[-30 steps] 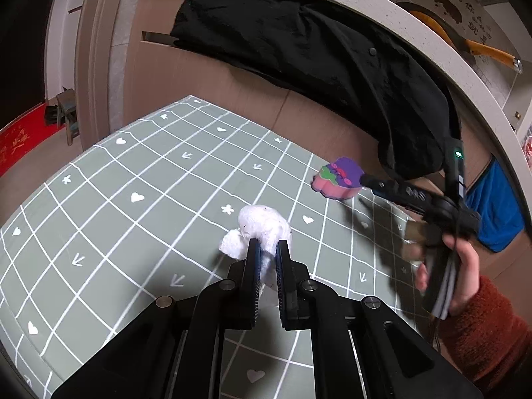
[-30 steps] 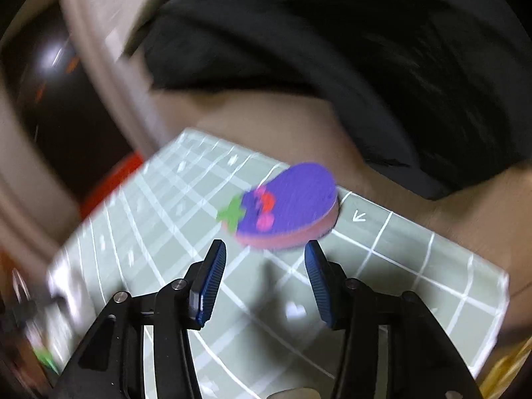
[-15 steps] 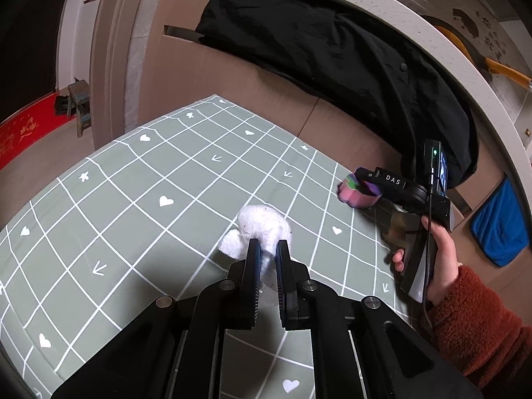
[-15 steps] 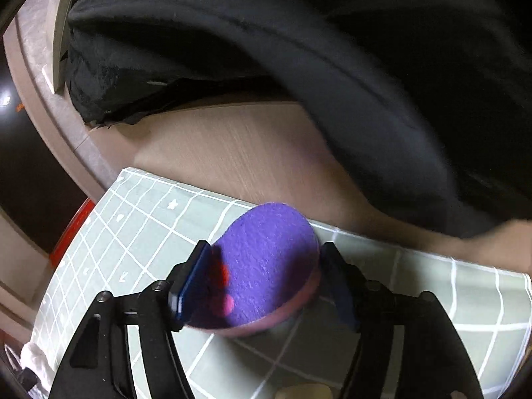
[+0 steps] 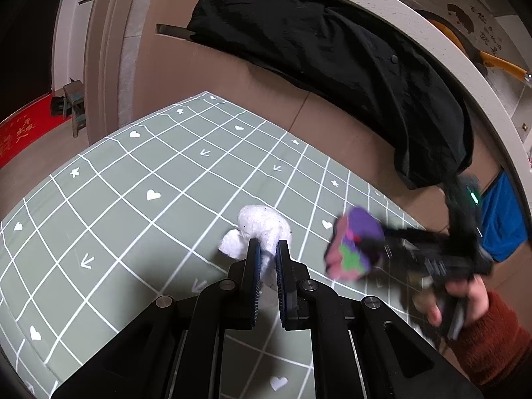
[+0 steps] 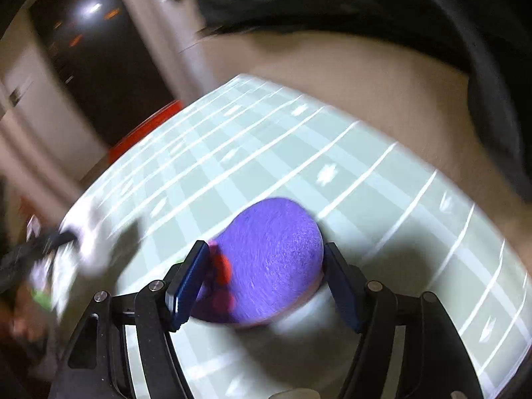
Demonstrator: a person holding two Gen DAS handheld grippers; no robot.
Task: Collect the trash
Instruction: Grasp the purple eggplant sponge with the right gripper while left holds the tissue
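My left gripper (image 5: pixel 267 249) is shut on a crumpled white tissue (image 5: pixel 262 226) and holds it just over the green grid mat (image 5: pixel 133 179). My right gripper (image 6: pixel 262 266) is shut on a purple and pink eggplant-shaped sponge (image 6: pixel 269 259) and holds it lifted above the mat (image 6: pixel 365 199). In the left wrist view the sponge (image 5: pixel 355 249) and the right gripper (image 5: pixel 375 249) are blurred, right of the tissue. A hand in a rust-red sleeve holds that gripper.
A black coat (image 5: pixel 349 66) hangs over the curved wooden furniture behind the mat. A blue cloth (image 5: pixel 502 219) lies at the far right. A red mat (image 5: pixel 20 133) is on the floor at left.
The right gripper closed on the sponge, lifted it off the mat's far edge and swung it toward the left gripper. The left gripper still holds the tissue.
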